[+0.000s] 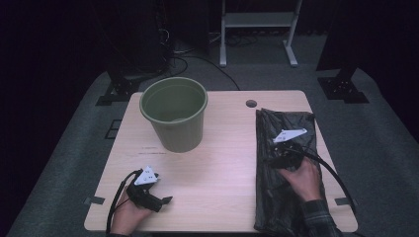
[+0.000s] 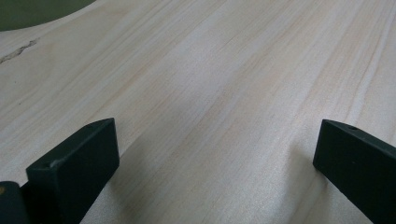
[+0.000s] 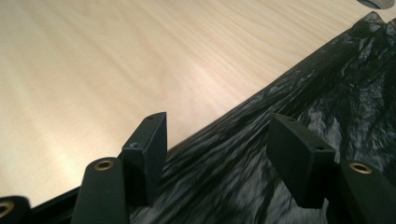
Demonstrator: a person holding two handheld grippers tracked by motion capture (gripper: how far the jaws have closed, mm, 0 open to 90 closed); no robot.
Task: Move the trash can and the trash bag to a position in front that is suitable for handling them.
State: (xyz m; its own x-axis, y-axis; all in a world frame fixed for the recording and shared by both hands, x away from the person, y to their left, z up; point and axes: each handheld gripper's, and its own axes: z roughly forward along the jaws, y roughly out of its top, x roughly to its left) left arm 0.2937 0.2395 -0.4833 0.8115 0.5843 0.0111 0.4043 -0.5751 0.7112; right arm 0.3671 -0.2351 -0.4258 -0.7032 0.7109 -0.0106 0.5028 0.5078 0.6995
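Here, at the near left of the table, the left gripper rests low over bare wood with its jaws spread wide and nothing between them, as its own view makes plain. At the near right, the right gripper sits over a black plastic bag that lies flat and folded along the right side of the table, running from the near edge toward the far one. In the right gripper view its jaws stand partly apart just above the bag's left edge, with the crinkled film beneath and between them but not pinched by either pad, so the bag looks free for now. Farther off, left of centre, a green bin stands upright and unlined, well apart from the bag. Judging by this layout, the work is lining the bin, and it has barely begun: the bag must be gripped, lifted, opened and fitted over the rim.
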